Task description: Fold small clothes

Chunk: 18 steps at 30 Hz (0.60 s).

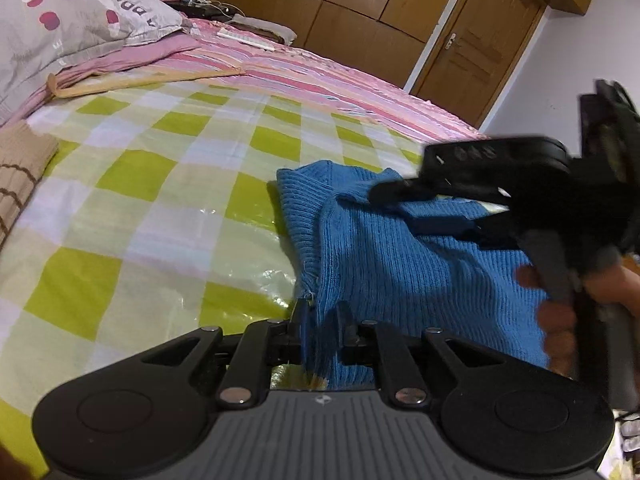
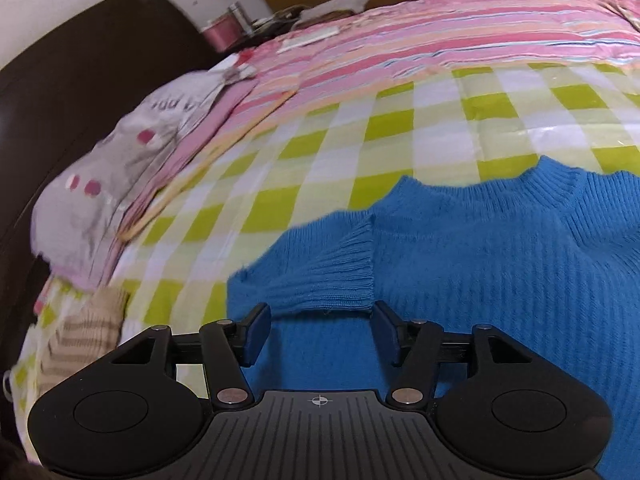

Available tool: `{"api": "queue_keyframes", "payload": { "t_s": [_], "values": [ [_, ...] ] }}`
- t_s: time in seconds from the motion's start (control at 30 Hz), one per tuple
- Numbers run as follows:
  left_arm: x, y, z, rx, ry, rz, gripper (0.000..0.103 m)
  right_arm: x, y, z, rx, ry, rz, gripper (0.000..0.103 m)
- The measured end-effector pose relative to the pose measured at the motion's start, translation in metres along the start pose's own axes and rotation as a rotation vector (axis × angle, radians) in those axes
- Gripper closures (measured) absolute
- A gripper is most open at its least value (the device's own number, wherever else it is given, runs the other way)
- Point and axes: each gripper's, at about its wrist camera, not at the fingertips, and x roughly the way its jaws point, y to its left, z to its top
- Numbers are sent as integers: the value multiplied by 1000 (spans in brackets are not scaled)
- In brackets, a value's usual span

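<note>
A small blue knit sweater [image 1: 400, 256] lies on the green-and-white checked cover [image 1: 160, 208] of a bed. My left gripper [image 1: 322, 320] is shut on the sweater's near edge. In the left wrist view my right gripper [image 1: 404, 190] hovers over the sweater's far part, held by a hand. In the right wrist view the right gripper [image 2: 320, 330] is open just above the sweater [image 2: 480, 264], its jaws either side of a ribbed cuff [image 2: 340, 276] folded over the body.
A folded beige striped knit [image 1: 20, 176] lies at the left edge of the cover, also in the right wrist view [image 2: 88, 336]. Pillows [image 1: 60, 28] and a pink striped sheet [image 1: 320, 76] lie beyond. A dark headboard [image 2: 80, 80], wooden wardrobe and door [image 1: 476, 44] stand behind.
</note>
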Motion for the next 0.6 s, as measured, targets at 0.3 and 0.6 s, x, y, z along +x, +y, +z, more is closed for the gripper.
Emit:
{"api": "queue_keyframes", "payload": {
  "t_s": [0.3,0.6],
  "values": [
    [-12,3,5,9,-31,-13,84,23,28,10,37,10,-5,49],
    [-10,2,3,18,-2,-38,84,44,52,14,-66,45,-186,61]
  ]
}}
